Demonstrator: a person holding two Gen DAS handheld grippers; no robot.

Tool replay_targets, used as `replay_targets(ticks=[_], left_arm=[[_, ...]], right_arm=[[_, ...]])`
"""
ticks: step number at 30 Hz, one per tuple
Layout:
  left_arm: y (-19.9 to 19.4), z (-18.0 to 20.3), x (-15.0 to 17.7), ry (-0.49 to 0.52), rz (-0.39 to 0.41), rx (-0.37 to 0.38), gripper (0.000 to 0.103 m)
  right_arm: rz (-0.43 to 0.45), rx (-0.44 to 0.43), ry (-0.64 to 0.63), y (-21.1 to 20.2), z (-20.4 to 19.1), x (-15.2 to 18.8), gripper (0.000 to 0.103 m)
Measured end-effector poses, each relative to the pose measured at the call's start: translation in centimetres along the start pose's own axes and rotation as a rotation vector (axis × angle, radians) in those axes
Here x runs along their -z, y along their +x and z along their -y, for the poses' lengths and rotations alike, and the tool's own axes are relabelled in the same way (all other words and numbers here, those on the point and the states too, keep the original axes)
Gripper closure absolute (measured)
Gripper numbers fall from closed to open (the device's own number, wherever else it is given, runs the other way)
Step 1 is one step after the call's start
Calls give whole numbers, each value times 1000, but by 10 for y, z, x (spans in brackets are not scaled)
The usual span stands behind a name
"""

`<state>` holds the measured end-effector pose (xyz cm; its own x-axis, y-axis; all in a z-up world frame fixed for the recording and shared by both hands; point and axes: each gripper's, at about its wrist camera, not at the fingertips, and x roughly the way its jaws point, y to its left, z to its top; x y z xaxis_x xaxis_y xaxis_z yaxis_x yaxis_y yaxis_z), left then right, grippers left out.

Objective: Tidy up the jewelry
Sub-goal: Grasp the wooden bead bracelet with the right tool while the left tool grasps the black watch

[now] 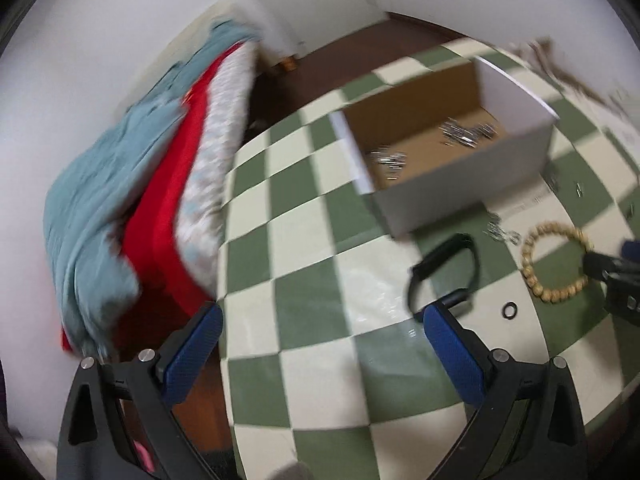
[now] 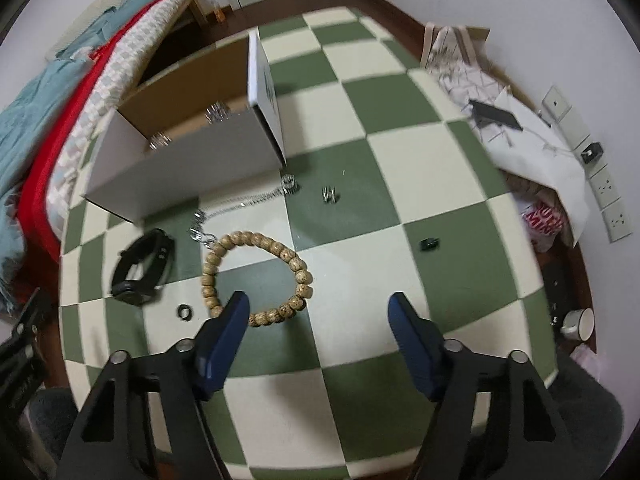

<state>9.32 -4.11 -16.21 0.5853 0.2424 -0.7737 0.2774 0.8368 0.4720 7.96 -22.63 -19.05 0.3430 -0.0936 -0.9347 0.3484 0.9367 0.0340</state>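
Observation:
An open white cardboard box [image 1: 460,184] [image 2: 188,160] stands on the green-and-cream checkered table [image 1: 304,248] [image 2: 400,168], with silver jewelry [image 1: 466,130] [image 2: 218,112] inside. Beside it lie a black watch band [image 1: 444,272] [image 2: 142,268], a wooden bead bracelet [image 1: 554,264] [image 2: 256,276], a silver chain [image 2: 244,206], a small black ring [image 1: 510,310] [image 2: 185,312], a silver ring [image 2: 330,195] and a small black piece [image 2: 429,244]. My left gripper [image 1: 320,338] is open and empty, near the watch band. My right gripper [image 2: 318,320] is open and empty, just in front of the bead bracelet.
Folded blankets in blue, red and patterned white [image 1: 132,208] [image 2: 44,120] lie left of the table. A white patterned bag with a black object [image 2: 516,128] sits at the table's right edge. Wall sockets [image 2: 608,192] and a cup [image 2: 578,322] are further right.

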Motion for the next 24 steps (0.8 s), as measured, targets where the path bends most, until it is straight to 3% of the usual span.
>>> replay_targets(ticks=[6,8,11,13,15,16,18,24], left_arm=[[9,44,-8,197,22,40,0],[11,55,-10,239,22,54,0],[14,69,-12,289,21,81,2],[16,76,-13,311,14,95,11],[19,84,-13,332,-6,118,38],[22,86,-13,335,-21,130,47],[28,89,-12,335,-53,159,79],[26,86,-9,304,-55,169,91]], right_arm=[[-13,45,-50,23,-6,-1,72],[-27,55,-32,22,1,-3,93],[-55,46,10,20,14,-6,94],[-65,50,14,19,19,-5,94],[-67,55,14,18,23,-4,94],[-67,54,16,18,24,-3,94],[-68,51,25,17,28,-1,94],[-72,55,27,17,29,-1,93]])
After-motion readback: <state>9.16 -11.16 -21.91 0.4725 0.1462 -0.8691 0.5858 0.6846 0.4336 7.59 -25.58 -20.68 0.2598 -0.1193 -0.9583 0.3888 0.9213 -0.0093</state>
